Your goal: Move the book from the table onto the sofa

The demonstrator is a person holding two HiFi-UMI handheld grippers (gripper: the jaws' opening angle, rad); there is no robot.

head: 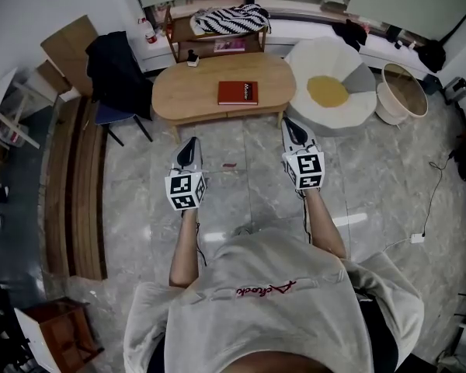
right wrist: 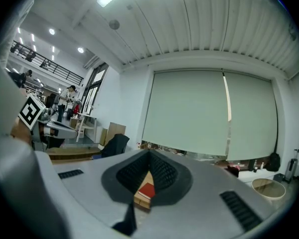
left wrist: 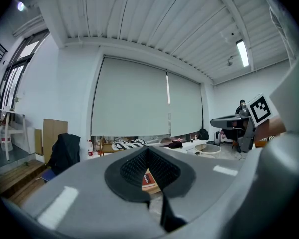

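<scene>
Head view shows left gripper and right gripper, both pressed together, empty, over open floor short of the table edge, book mid-table.

Site, as I log it: a mock living room set up inside a large work hall.
- Home items: oval wooden coffee table; egg-shaped sofa at far right; wooden shelf beyond the table.
- Hall items: ribbed ceiling with strip light; wide roller blinds; stacked cardboard at far left; loose cable on the polished floor.
</scene>
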